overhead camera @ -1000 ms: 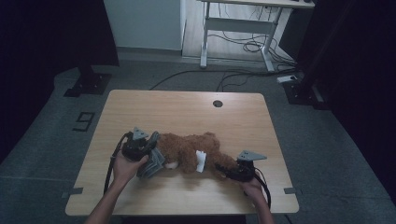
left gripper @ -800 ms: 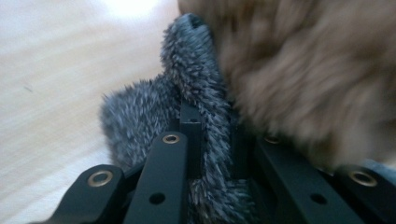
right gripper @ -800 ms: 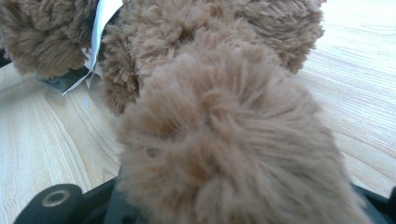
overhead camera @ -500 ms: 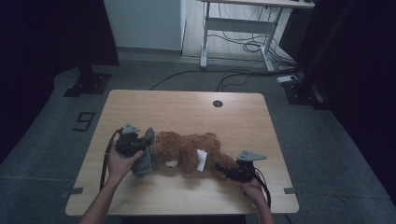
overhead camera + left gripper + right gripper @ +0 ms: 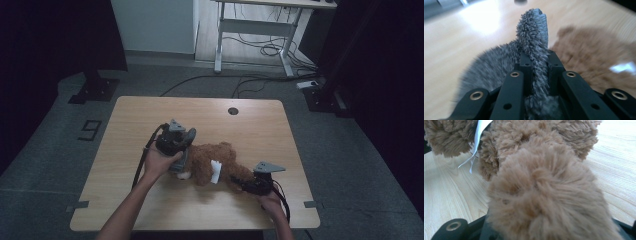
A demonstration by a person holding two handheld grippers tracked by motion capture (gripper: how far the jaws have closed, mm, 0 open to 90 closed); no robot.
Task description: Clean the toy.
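Your left gripper sits at the left end of the brown plush toy, which lies near the middle of the wooden table. In the left gripper view its jaws are clamped on a grey furry strip, squeezed thin between them. More grey fur spreads left of the strip, and the brown toy behind it is badly blurred, so you cannot tell how the grey part joins it. From above, your hand and the gripper body cover that end of the toy.

A white tag hangs at the toy's middle.

Your right gripper is at the toy's right end. In the right gripper view a brown furry limb sits between the jaws and hides the pads, but the grip looks closed on it. The toy's far end is cut off at the top edge there.
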